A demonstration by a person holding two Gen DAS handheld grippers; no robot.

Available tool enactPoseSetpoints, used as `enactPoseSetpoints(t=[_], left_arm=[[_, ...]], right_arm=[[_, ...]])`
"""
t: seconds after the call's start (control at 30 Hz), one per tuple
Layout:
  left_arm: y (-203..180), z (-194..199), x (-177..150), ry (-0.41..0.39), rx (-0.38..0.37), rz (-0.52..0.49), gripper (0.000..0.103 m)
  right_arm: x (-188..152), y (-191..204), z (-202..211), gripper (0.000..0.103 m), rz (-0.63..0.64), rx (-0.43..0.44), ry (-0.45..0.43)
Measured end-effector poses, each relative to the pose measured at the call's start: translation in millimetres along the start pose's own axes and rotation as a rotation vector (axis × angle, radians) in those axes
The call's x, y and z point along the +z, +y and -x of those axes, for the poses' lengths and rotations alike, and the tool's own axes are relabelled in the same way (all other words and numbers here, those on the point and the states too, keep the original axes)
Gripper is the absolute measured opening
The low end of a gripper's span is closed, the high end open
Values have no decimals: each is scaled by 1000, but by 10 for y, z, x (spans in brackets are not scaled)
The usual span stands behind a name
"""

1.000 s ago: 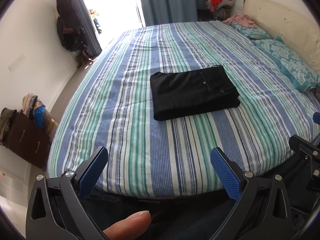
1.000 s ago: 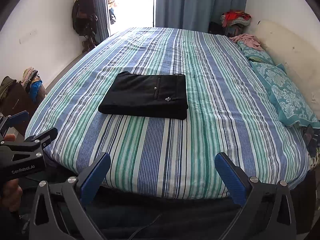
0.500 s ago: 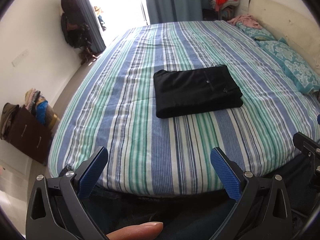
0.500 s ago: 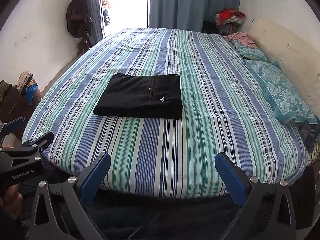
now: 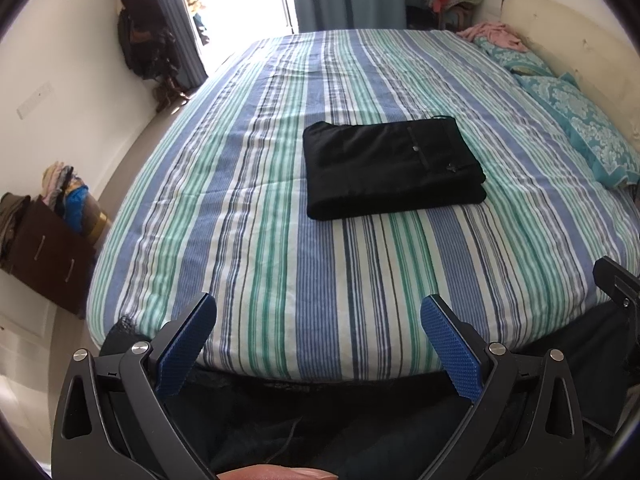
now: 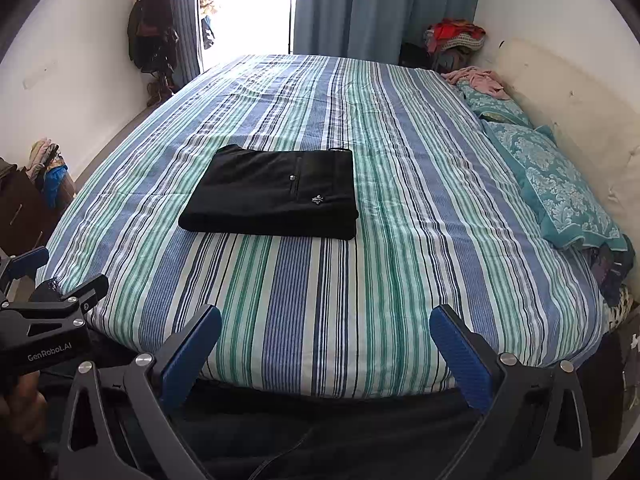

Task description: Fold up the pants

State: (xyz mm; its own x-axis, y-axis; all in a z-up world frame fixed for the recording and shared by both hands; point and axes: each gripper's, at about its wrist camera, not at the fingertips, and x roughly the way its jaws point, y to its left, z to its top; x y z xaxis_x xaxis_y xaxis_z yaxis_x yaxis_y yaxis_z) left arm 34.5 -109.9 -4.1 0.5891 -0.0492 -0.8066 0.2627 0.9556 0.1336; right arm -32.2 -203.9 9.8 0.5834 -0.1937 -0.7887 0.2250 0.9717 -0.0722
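The black pants (image 5: 390, 168) lie folded into a flat rectangle in the middle of the striped bed (image 5: 280, 264); they also show in the right wrist view (image 6: 276, 196). My left gripper (image 5: 318, 314) is open and empty, held off the bed's near edge, well short of the pants. My right gripper (image 6: 326, 322) is open and empty, also back from the near edge. The left gripper's body shows at the left of the right wrist view (image 6: 44, 320).
Teal patterned pillows (image 6: 556, 184) and a cream headboard (image 6: 572, 108) are at the right. A brown drawer unit (image 5: 48, 252) with clothes stands on the floor at the left. Curtains (image 6: 384, 8) and a bright doorway are beyond the bed.
Both grippers have drawn back a little from the bed, so the pants look slightly farther away. Both stay open. The pants have not moved.
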Motion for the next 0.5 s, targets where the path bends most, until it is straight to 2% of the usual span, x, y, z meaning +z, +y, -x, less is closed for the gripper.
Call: enactPoseSetpoints(t=[0.5], left_arm=[[-18,6,-1,-3,6,-12,102]], right_arm=[[-41,-21,-45,103,-10,8,15]])
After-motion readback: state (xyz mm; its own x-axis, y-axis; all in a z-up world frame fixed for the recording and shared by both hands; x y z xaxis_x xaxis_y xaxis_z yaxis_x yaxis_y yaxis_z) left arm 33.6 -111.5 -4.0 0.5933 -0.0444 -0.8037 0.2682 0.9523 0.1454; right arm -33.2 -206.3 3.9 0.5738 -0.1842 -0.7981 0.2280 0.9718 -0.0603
